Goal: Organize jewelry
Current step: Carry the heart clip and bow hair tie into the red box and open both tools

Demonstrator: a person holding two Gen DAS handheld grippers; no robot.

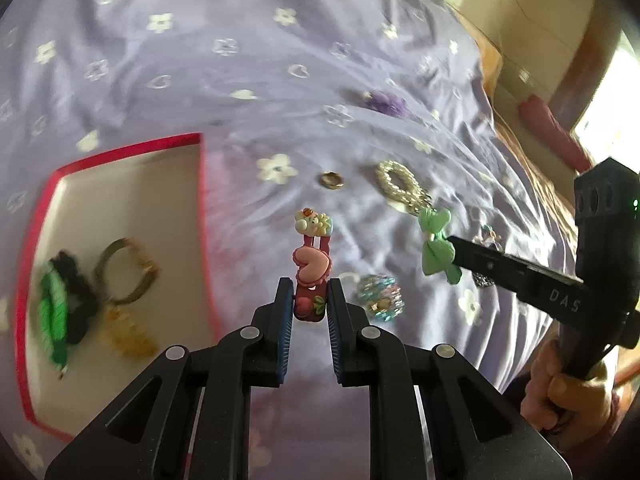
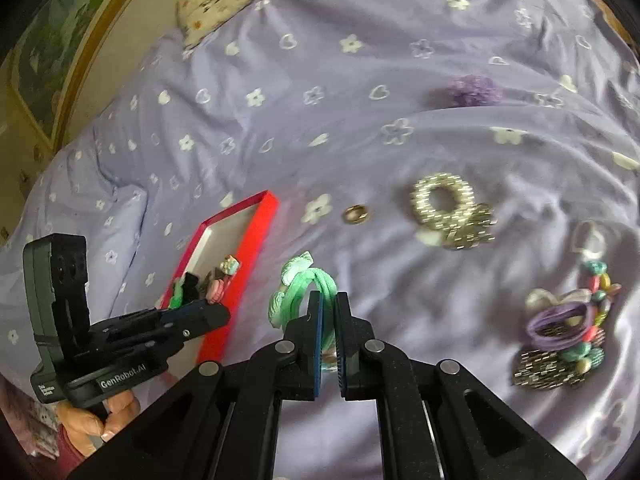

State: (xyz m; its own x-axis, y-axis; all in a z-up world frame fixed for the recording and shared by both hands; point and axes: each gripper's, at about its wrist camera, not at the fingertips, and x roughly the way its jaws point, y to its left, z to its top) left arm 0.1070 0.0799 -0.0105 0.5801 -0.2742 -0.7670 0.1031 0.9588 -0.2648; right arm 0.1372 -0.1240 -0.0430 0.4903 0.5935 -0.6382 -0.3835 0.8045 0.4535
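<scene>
Lavender bedding (image 1: 280, 60) printed with flowers and hearts serves as the work surface, with a red tray (image 1: 120, 145) as the collecting point on it. From the left gripper (image 1: 308, 298) outward: its jaws are narrow, pinching a pink clip (image 1: 310, 276) by its lower end so the heart and cartoon charms stand clear above the pads; in the right wrist view the clip hangs over the tray's near corner, probably held by the tail so it can drop in cleanly. Already in the tray lie a green-and-black hair piece (image 1: 60, 312), a bangle (image 1: 124, 272) and something gold, all smeared by motion blur. The right gripper (image 2: 329, 308) is closed tight on a mint hair tie (image 2: 304, 292), gripped across its loop with the knot hanging free to the tray side, seemingly queued for the tray next. Beyond the tray, away from both tools, a ring (image 2: 356, 213), a pearly scrunchie (image 2: 444, 200) and a purple pom (image 2: 476, 90) wait on the bedding; farthest from the tray sits a tangle of purple ties and beads (image 2: 568, 320), too jumbled to count. The tray's far end is cut off or hidden by the left gripper, and only a hand (image 1: 560, 392) of the person shows.
</scene>
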